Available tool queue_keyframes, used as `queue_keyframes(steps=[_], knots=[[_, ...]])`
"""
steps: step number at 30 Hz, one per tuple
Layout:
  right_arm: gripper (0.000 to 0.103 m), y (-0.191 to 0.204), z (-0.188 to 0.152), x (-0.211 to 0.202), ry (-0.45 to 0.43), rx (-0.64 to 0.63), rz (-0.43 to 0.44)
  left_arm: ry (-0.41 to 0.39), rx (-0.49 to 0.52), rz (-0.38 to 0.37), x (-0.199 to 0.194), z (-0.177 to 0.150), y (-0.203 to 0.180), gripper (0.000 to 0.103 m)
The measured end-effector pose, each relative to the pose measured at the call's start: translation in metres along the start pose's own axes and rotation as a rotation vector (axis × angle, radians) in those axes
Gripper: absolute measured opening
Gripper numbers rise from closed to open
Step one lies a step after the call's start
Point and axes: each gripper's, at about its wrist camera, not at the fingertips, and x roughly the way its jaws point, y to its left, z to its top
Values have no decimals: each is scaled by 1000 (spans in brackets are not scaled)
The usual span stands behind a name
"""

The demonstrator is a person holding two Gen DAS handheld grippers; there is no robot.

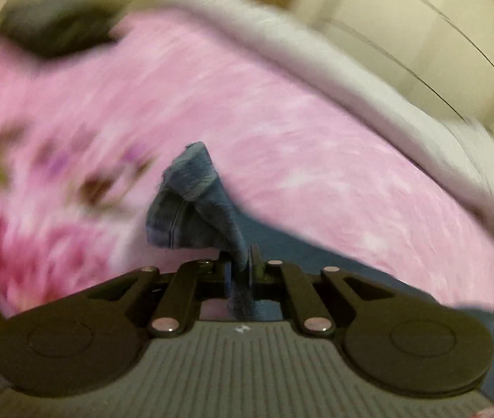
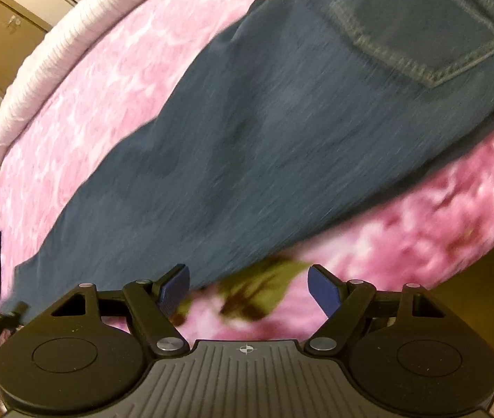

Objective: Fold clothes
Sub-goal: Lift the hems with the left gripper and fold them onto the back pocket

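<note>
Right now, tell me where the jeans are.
The jeans lie spread across the pink bedspread in the right wrist view; in the left wrist view, the left gripper pinches one end of them.

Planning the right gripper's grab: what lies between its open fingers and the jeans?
In the right wrist view, only pink floral bedspread lies between the right hand-held gripper and the jeans; the left pad nearly meets the denim edge.
</note>
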Motion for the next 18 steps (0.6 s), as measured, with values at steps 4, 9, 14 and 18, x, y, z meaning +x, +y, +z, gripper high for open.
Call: queue_keyframes(steps=[4,9,14,18], knots=[[78,-32,22,-17,-39,11,0,-45,257,-101,-13,-5,-90,4],[78,-83,47,-39,-81,55,-15,48,441,-324,-1,-75,-215,5],[78,-135,72,-56,-111,103,-22,269,701,-240,46,-170,-280,8],[78,-159,85,-66,-125,123,10,278,774,-212,43,-175,-284,12]])
